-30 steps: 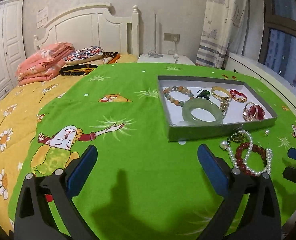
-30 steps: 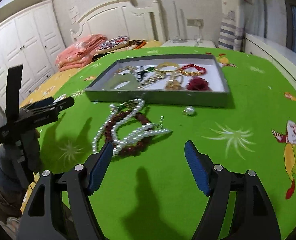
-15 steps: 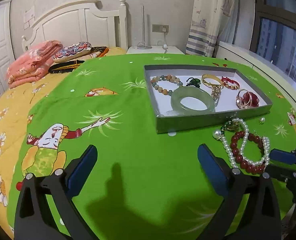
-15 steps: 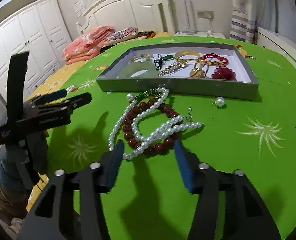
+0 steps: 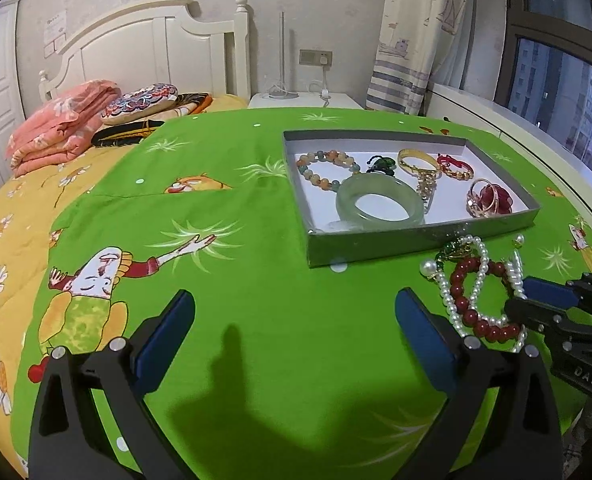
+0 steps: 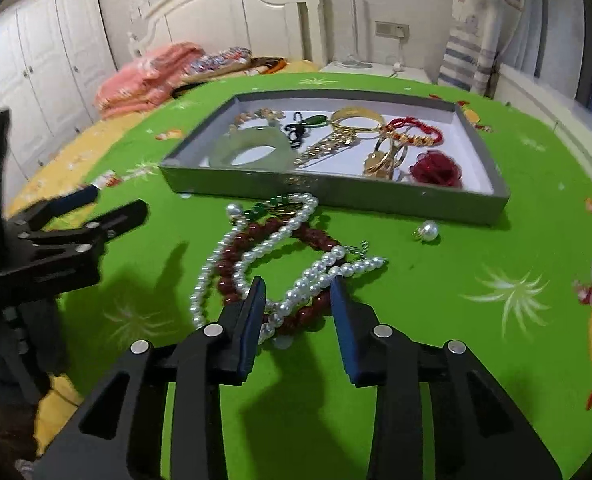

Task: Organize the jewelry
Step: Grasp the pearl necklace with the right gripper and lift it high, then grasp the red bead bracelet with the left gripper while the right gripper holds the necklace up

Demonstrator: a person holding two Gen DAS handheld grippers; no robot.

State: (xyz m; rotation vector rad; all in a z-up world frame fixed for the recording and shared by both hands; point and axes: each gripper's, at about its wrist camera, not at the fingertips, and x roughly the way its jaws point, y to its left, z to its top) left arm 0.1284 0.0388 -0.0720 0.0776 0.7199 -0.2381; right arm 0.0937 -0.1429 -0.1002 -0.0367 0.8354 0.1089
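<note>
The right tool (image 6: 296,300) is being closed around the tangled pearl strand (image 6: 296,292), apparently not yet pinched, for transfer to the tray (image 6: 336,200), while the left tool (image 5: 294,320) is held apart.

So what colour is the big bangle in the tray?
Pale translucent green bangle, clearest in the left wrist view.

From my remote station, the only lettering I can read is "DAS", embossed in pale raised letters on the black body of the right gripper (image 5: 536,300), at about four o'clock in the left wrist view. A white paper notice (image 5: 55,36) hangs on the wall at about ten o'clock in that view, but its print is too small for me to read. I find no other legible text.
</note>
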